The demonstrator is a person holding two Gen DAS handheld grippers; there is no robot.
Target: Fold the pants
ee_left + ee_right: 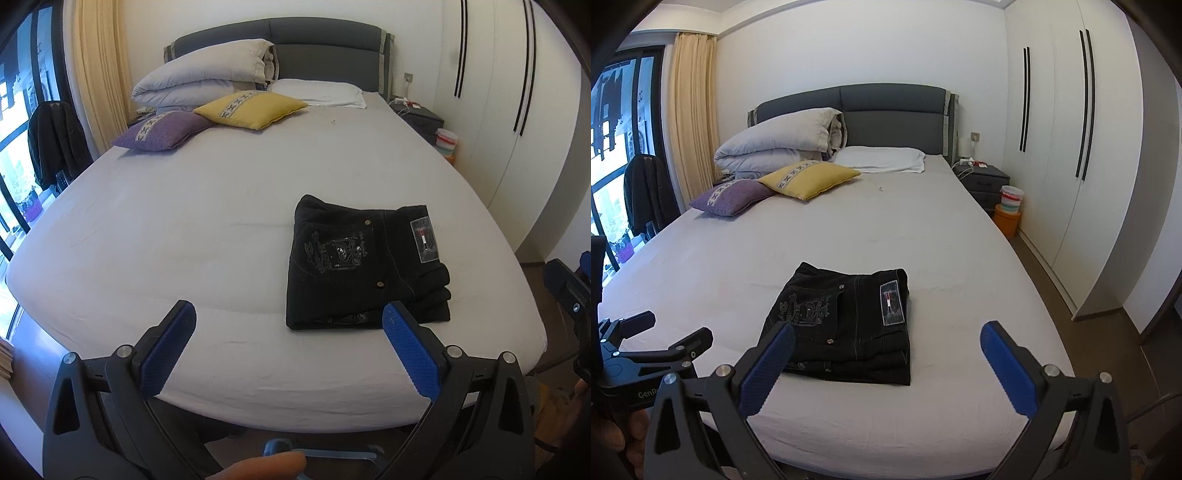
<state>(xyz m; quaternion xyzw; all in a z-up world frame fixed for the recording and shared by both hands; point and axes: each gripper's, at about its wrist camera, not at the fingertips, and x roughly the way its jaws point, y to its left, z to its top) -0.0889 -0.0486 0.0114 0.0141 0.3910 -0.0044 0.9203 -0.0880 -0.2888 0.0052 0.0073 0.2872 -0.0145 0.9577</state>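
The folded black pants (364,264) lie flat on the bed (184,229), near its foot edge, back pocket and label patch facing up. Left tongs (288,332): spread wide, holding nothing, raised off the pants with the bundle ahead and beyond the right fingertip. Right tongs (886,343): spread wide, empty, clear of the pants, which lie ahead toward the left fingertip (783,334).
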